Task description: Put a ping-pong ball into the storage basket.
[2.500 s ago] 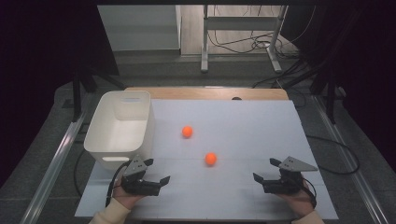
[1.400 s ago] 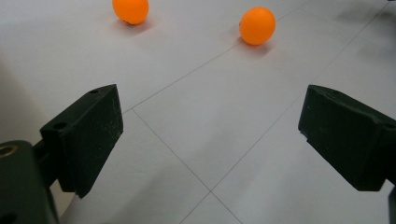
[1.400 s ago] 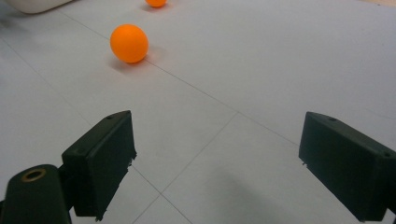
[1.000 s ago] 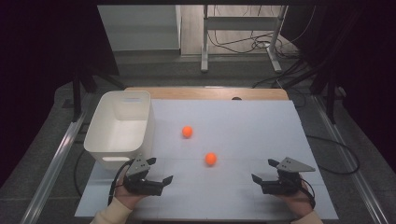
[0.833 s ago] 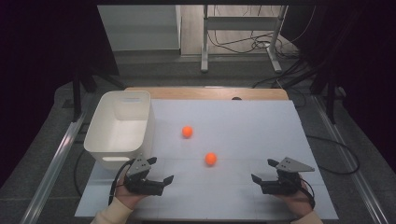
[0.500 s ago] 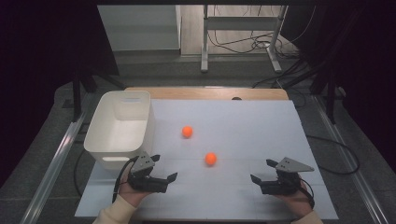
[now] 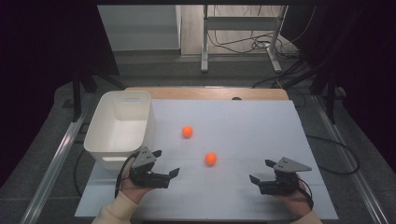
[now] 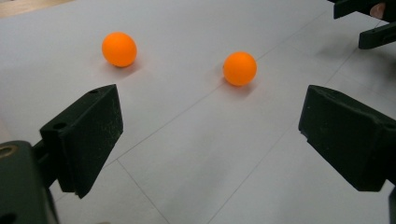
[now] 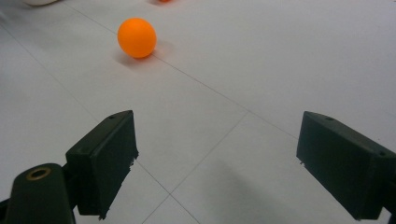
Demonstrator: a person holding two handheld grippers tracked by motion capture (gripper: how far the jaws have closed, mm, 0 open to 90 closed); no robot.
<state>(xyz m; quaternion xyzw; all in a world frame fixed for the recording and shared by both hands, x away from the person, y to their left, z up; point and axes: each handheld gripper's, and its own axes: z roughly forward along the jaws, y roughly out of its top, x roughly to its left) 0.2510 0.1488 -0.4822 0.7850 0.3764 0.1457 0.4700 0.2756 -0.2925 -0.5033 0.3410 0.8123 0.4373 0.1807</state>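
Observation:
Two orange balls lie on the white table (image 7: 243, 121): a far ball (image 7: 187, 131) and a near ball (image 7: 210, 158). My left gripper (image 7: 166, 162) is open at the front left, beside the white bin, with nothing between its jaws. In the left gripper view the gripper (image 8: 210, 135) faces the far ball (image 8: 119, 49) and the near ball (image 8: 240, 68), both well ahead of the jaws. My right gripper (image 7: 260, 170) is open at the front right. In the right gripper view the gripper (image 9: 219, 158) is empty, with the near ball (image 9: 136, 37) ahead to the left.
A white bin (image 7: 119, 128) stands at the table's left side, just behind the left gripper. The right gripper's jaws (image 8: 369, 18) show far off in the left gripper view. Cables and a metal stand leg (image 7: 204, 42) lie beyond the table's far edge.
My left gripper has shifted a little to the right and forward, toward the balls. The right gripper and both balls have stayed put.

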